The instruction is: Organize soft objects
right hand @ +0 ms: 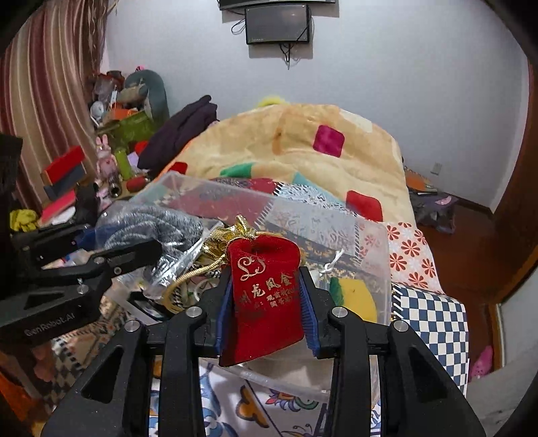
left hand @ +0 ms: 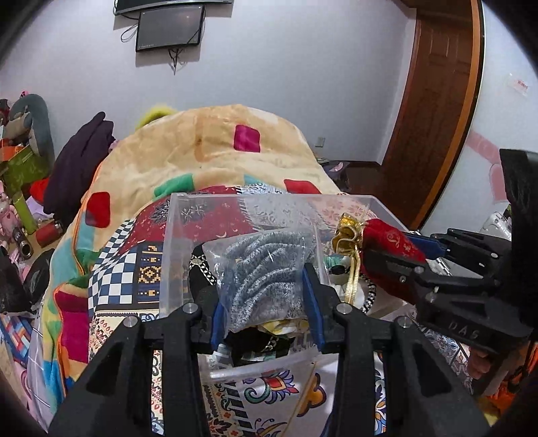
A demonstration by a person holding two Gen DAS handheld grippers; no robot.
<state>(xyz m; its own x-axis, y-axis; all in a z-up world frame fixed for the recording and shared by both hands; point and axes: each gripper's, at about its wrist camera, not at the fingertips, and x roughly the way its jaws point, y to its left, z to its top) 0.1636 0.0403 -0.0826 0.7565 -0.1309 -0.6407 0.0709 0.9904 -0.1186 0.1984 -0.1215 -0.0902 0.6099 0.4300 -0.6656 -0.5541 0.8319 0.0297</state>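
Note:
A clear plastic bin (left hand: 175, 235) stands on the bed and also shows in the right wrist view (right hand: 380, 242). My left gripper (left hand: 265, 302) is shut on a clear bag of grey knit fabric (left hand: 265, 269) held over the bin; the bag also shows in the right wrist view (right hand: 148, 228). My right gripper (right hand: 265, 302) is shut on a red velvet pouch (right hand: 265, 289) with gold lettering and a gold drawstring top (right hand: 228, 235), over the bin's right side. In the left wrist view the pouch (left hand: 390, 240) and right gripper (left hand: 396, 252) sit right of the bag. Other small soft items lie in the bin.
The bed carries a patterned sheet (left hand: 262, 396) and a bunched beige blanket with coloured squares (left hand: 215, 148). A dark garment (left hand: 80, 168) lies at its left. A cluttered table (right hand: 111, 144) stands left, a wooden door (left hand: 433, 101) right, a screen (left hand: 169, 28) on the wall.

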